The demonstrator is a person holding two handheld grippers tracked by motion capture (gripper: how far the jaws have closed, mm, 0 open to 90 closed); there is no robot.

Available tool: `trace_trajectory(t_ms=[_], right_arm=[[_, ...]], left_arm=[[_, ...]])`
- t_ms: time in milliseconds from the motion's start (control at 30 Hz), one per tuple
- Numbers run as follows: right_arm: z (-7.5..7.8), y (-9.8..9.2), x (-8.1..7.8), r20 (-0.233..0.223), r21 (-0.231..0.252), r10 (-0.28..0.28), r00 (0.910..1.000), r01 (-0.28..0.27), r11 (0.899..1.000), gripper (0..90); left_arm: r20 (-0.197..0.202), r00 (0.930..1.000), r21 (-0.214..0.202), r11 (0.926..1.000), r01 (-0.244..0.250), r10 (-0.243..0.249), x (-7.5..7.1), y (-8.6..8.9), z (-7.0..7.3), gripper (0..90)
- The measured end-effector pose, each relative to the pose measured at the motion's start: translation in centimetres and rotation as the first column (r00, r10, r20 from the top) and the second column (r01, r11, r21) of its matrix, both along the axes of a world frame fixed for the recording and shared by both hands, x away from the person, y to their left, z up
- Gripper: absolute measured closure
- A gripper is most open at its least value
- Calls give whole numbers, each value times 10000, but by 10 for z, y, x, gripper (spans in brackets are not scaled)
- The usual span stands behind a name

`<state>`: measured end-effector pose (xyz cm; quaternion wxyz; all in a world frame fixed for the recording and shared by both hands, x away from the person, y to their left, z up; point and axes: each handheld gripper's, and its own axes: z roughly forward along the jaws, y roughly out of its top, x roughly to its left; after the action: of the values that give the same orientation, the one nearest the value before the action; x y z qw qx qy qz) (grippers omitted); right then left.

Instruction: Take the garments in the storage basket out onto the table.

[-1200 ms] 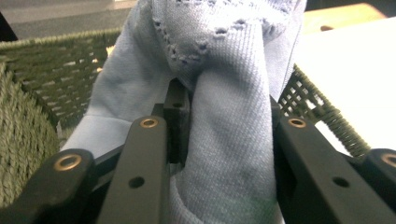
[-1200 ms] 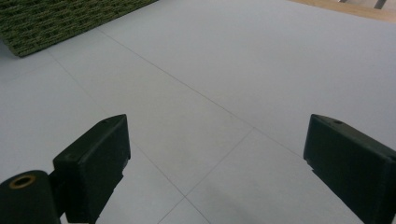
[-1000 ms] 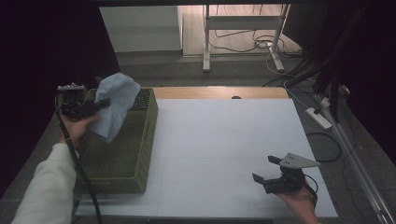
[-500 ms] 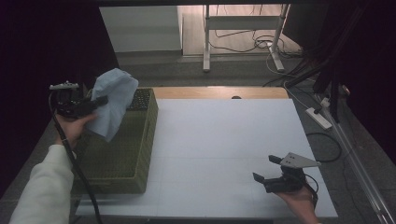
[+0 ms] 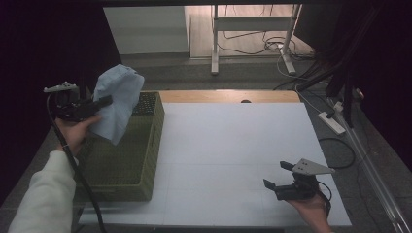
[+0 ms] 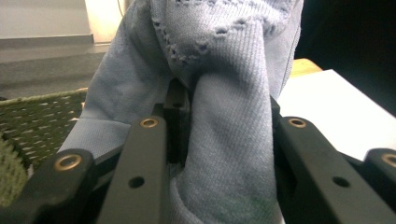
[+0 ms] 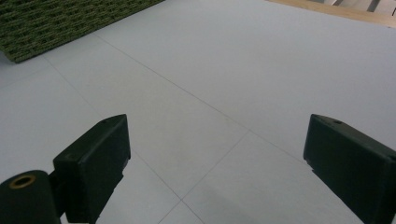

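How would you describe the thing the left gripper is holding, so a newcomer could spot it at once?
Start at the green mesh crate on the white table's left side. Above it, the left gripper is shut on a pale blue knitted cloth that hangs in folds, the one soft, light-coloured thing there.

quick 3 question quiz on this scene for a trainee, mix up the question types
1. True or false: the left gripper is shut on the light blue cloth.
2. Where does the green basket stand on the white table? A) at its left side B) at its right side C) in its middle
3. How do the right gripper's jaws stand, and is anything between them?

Key
1. True; in the left gripper view the cloth is bunched between both jaws.
2. A
3. Wide open, with nothing between them, low over bare table near its right front corner.
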<state>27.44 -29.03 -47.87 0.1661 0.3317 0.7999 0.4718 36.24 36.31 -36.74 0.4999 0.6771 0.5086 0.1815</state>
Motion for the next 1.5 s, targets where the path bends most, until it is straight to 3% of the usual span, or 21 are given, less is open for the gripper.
trace_trajectory(t_ms=[1000,1500], right_arm=[[0,0,0,10,-78,-10,10000,11,10000,76],[0,0,0,25,-77,-32,10000,33,10000,76]], left_arm=[[605,9972,-321,9984,457,-437,-11,-15,17,678],[994,9918,-617,9943,872,-808,-18,-28,28,678]])
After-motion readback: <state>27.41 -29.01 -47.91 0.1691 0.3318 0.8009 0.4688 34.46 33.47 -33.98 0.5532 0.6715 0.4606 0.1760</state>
